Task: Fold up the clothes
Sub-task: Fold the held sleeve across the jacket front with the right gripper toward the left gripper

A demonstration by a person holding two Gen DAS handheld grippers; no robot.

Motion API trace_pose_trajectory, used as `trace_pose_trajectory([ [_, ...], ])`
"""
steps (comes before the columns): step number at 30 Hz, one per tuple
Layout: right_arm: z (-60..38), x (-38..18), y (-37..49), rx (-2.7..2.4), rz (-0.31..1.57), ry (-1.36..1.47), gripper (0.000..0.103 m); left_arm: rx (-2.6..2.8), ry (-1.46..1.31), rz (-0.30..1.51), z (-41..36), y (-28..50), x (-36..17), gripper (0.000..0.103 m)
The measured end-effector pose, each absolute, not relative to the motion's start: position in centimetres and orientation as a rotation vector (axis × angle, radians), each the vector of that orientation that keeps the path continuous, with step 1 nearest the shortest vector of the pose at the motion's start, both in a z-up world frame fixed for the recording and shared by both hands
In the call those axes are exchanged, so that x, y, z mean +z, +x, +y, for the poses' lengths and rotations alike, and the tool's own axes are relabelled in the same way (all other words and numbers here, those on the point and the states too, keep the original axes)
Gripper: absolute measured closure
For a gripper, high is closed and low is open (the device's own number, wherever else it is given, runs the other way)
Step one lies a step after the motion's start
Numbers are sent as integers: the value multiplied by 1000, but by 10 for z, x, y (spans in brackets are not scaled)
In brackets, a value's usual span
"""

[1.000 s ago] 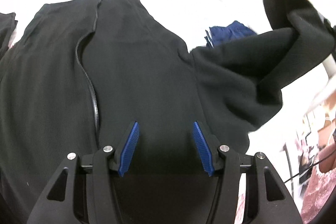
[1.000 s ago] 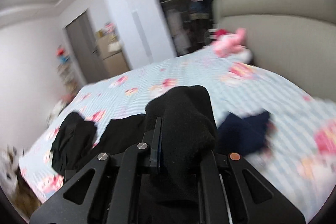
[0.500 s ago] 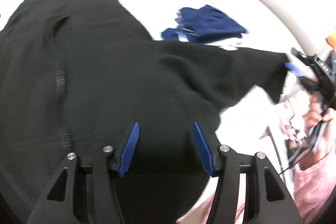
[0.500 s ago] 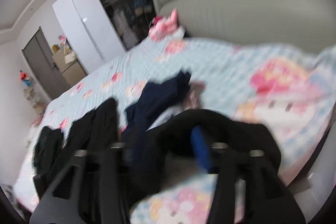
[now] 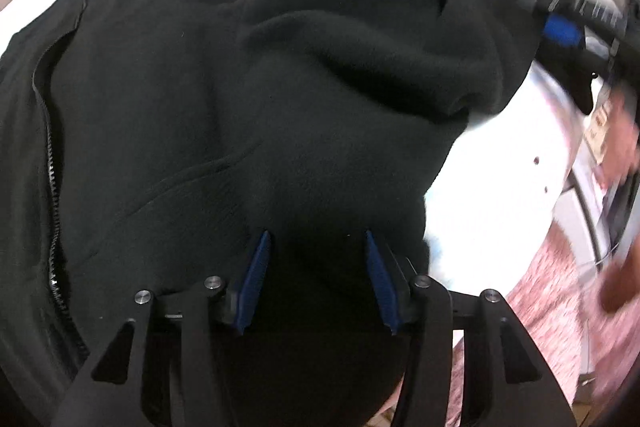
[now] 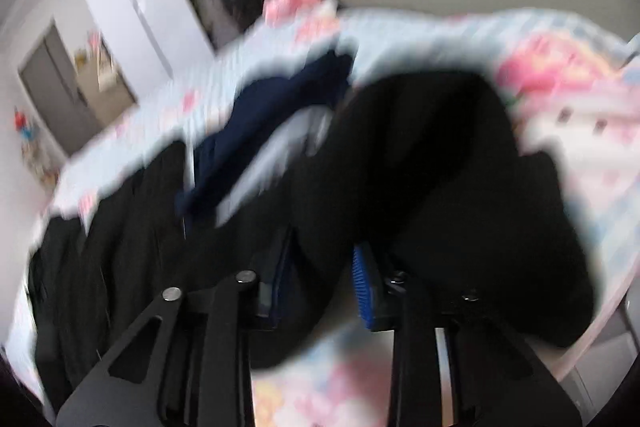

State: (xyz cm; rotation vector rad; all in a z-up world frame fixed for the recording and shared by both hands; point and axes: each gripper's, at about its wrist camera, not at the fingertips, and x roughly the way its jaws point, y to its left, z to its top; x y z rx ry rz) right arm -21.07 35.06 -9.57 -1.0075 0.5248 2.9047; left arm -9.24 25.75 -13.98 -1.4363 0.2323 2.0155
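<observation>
Black fleece jacket (image 5: 280, 99), sleeve prob. gripped.

Black fleece zip jacket (image 5: 168, 115) spread on bed, zip part open, sleeve (image 5: 360, 47) bunched across front.

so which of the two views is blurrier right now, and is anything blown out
Right wrist view: heavy motion smear across the floral bedsheet, the navy garment and the black fleece jacket. Left wrist view: the jacket and its zipper are sharp, blur only at the right edge; the bedsheet is blown out to white.
</observation>
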Motion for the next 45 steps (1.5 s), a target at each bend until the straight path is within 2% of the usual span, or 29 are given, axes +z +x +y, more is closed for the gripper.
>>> trace_pose_trajectory([
  [3, 387, -57, -215, 2940, 483, -816, 79, 1990, -1450, 192, 258, -100, -138, 52],
  [5, 411, -37, -216, 2935, 490, -783, 79, 1991, -1402, 156, 261, -104, -124, 52],
  [7, 428, -28, -208, 2993, 622, -808, 78, 2007, -1304, 74, 262, -108, -102, 52],
  [9, 430, -35, -198, 3025, 746, -896, 67, 2027, -1223, 0, 263, -113, -83, 52],
  [11, 423, -48, -190, 3022, 843, -1022, 28, 2048, -1136, -51, 271, -118, -66, 52],
  [14, 399, -73, -194, 2995, 873, -1193, 25, 2111, -1091, -37, 299, -131, -59, 51],
  [17, 378, -102, -212, 2907, 780, -1266, 14, 2049, -1216, 40, 333, -142, -83, 51],
  [19, 373, -128, -228, 2808, 765, -1312, 12, 1973, -1347, 137, 351, -138, -108, 51],
  [21, 370, -139, -233, 2806, 779, -1303, 12, 1931, -1398, 205, 358, -132, -121, 51],
  [22, 369, -136, -235, 2840, 753, -1279, 18, 1928, -1390, 226, 357, -128, -122, 51],
  [23, 369, -132, -237, 2874, 725, -1253, 45, 1924, -1381, 247, 356, -124, -124, 51],
  [25, 373, -116, -240, 2926, 668, -1194, 74, 1915, -1365, 287, 354, -115, -127, 51],
  [26, 378, -105, -239, 2957, 672, -1142, 82, 1890, -1381, 264, 350, -118, -125, 51],
  [28, 388, -75, -227, 3057, 671, -971, 90, 1832, -1403, 220, 341, -124, -119, 51],
  [33, 403, -35, -179, 3223, 558, -636, 91, 1773, -1391, 218, 330, -127, -113, 50],
  [35, 418, -53, -182, 3142, 518, -759, 82, 1766, -1377, 196, 329, -128, -109, 50],
  [37, 435, -86, -194, 2972, 517, -1006, 76, 1732, -1348, 132, 327, -130, -99, 50],
  [39, 461, -111, -193, 2820, 590, -1167, 74, 1688, -1295, 68, 324, -131, -87, 49],
  [40, 470, -112, -186, 2816, 655, -1150, 70, 1676, -1264, 47, 322, -130, -80, 47],
  [41, 479, -112, -179, 2813, 720, -1131, 59, 1686, -1244, 37, 321, -131, -75, 46],
  [43, 487, -102, -165, 2802, 721, -1054, 47, 1724, -1229, 6, 321, -137, -71, 46],
  [45, 488, -89, -158, 2810, 674, -972, 44, 1760, -1224, -37, 323, -146, -70, 48],
])
